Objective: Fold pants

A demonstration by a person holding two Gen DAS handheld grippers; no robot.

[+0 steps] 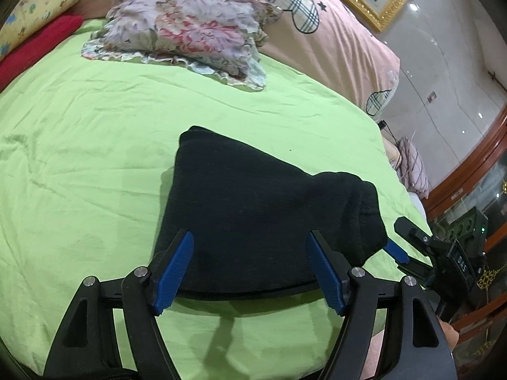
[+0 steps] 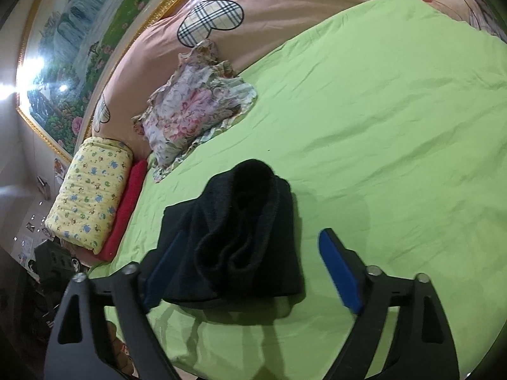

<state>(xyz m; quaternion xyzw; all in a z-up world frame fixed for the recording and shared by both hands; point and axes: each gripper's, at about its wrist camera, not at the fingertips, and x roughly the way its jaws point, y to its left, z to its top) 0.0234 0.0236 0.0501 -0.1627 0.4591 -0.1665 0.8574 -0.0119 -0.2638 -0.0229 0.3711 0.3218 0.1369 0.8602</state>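
The black pants (image 1: 253, 215) lie as a compact folded bundle on the green bed sheet (image 1: 79, 174), well short of the floral pillow (image 1: 187, 28). The left gripper (image 1: 250, 269) is spread wide, holding nothing, with the bundle's near edge between its fingers. The right gripper (image 2: 250, 269) is likewise spread and empty, just beside the bundle's cuff end (image 2: 234, 253). Judged from both views, the bundle's long axis runs away from the left gripper, toward the pillow. The black fabric hides the layer edges; fold count cannot be determined.
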